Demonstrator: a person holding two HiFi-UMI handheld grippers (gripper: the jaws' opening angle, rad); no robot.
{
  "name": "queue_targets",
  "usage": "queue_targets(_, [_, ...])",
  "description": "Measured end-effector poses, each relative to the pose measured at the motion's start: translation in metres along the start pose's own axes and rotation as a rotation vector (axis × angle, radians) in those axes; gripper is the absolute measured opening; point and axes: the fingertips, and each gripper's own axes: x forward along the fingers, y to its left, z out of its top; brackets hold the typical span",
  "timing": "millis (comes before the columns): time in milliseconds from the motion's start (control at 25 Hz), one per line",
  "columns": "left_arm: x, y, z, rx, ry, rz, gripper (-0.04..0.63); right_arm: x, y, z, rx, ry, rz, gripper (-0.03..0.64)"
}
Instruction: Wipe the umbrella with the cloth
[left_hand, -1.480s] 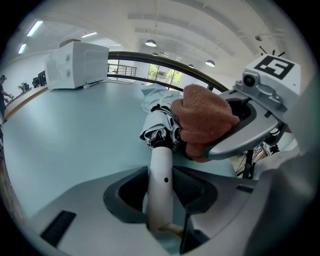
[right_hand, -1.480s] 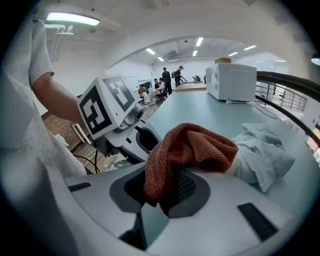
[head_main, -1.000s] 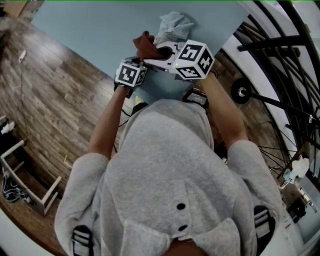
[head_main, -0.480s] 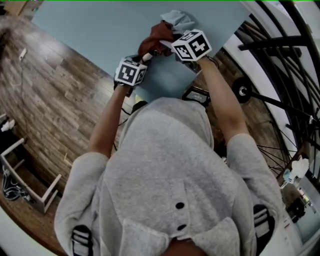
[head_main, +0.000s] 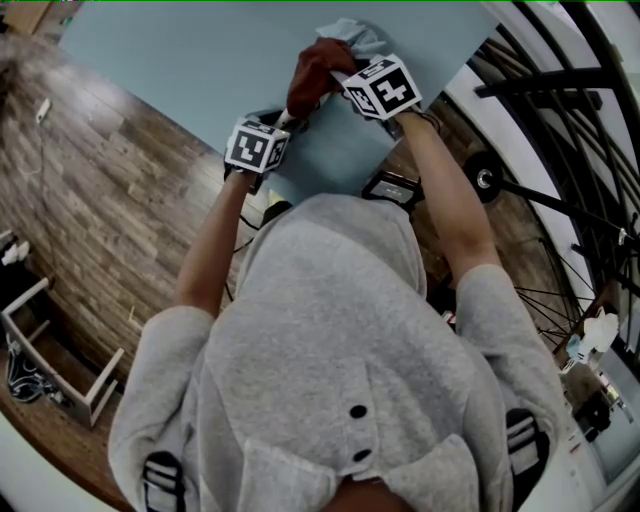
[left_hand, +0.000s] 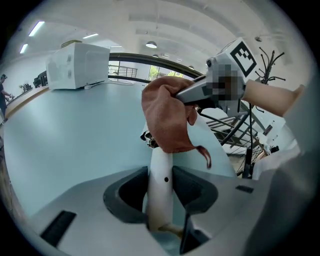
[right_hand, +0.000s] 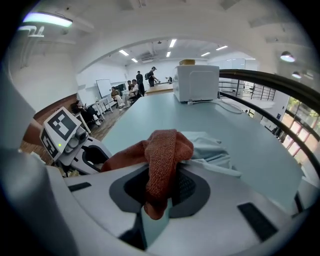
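Note:
The folded umbrella lies on the pale blue table (head_main: 190, 70): its light blue fabric (head_main: 352, 38) is bunched at the far end, and its white handle (left_hand: 160, 185) points toward me. My left gripper (left_hand: 160, 182) is shut on that handle. A rust-brown cloth (head_main: 314, 75) is draped over the shaft just beyond it. My right gripper (head_main: 338, 82) is shut on the cloth (right_hand: 162, 160) and presses it on the umbrella, close to the fabric (right_hand: 212, 149). In the left gripper view the cloth (left_hand: 167, 117) hides the shaft's upper part.
A white box-shaped appliance (left_hand: 77, 65) stands at the table's far end (right_hand: 196, 82). Black wheels and metal bars (head_main: 560, 150) crowd the right side. Wood floor (head_main: 100, 200) and a small white shelf (head_main: 50, 350) lie to the left. People (right_hand: 145, 80) stand far off.
My right gripper has carried the cloth away from me along the umbrella, up to the bunched fabric. The left gripper has kept its hold and barely shifted.

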Motion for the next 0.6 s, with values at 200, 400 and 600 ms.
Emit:
queue_targets(200, [0.001,0.0,0.001,0.001,0.0,-0.001,0.16,-0.004,-0.015,0.002,-0.014,0.005,-0.037,0.074])
queue_targets(400, [0.001,0.001,-0.001,0.0,0.0,0.0,0.16,-0.008,-0.028,0.002,-0.026,0.009,-0.067,0.074])
queue_targets(600, [0.0,0.0,0.0,0.001,0.001,0.0,0.16,-0.016,-0.049,0.008,-0.045,0.018,-0.108,0.074])
